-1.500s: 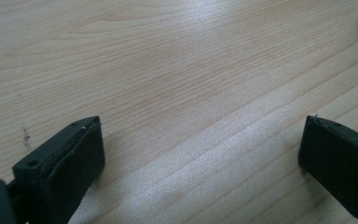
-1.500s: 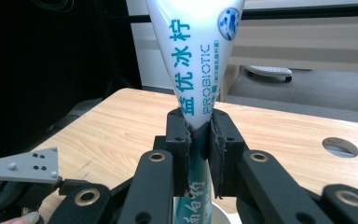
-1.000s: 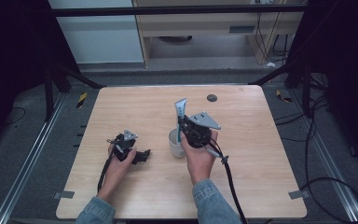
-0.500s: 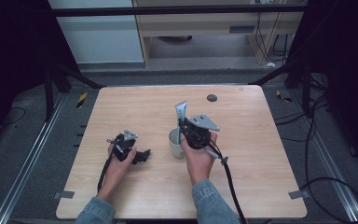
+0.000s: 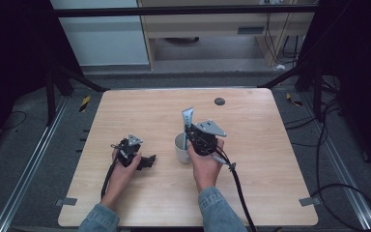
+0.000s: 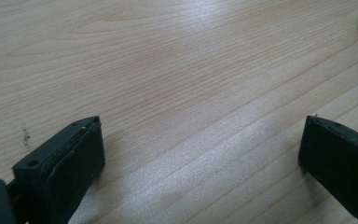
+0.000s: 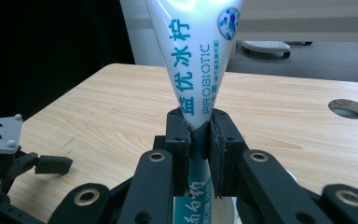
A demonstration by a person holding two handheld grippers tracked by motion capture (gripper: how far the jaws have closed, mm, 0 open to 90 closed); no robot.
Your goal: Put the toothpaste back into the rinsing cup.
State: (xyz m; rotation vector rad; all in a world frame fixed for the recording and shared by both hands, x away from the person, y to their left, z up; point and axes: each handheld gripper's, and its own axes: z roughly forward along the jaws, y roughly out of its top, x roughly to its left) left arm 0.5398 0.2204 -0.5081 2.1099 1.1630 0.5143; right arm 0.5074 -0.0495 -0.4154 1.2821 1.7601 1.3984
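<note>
1. Right gripper view: the right tongs (image 7: 198,140) are clenched on a tube (image 7: 193,70), which stands upright with its flat crimped end up.
2. High view: the tube (image 5: 188,118) hangs over a white cup (image 5: 180,148). It sits slightly lower than a second ago, so I judge it is going in.
3. Left gripper view: the left tongs (image 6: 200,154) are released and empty over bare tabletop (image 6: 177,70).
4. High view: the left tongs (image 5: 147,161) rest beside the cup, unmoved.
</note>
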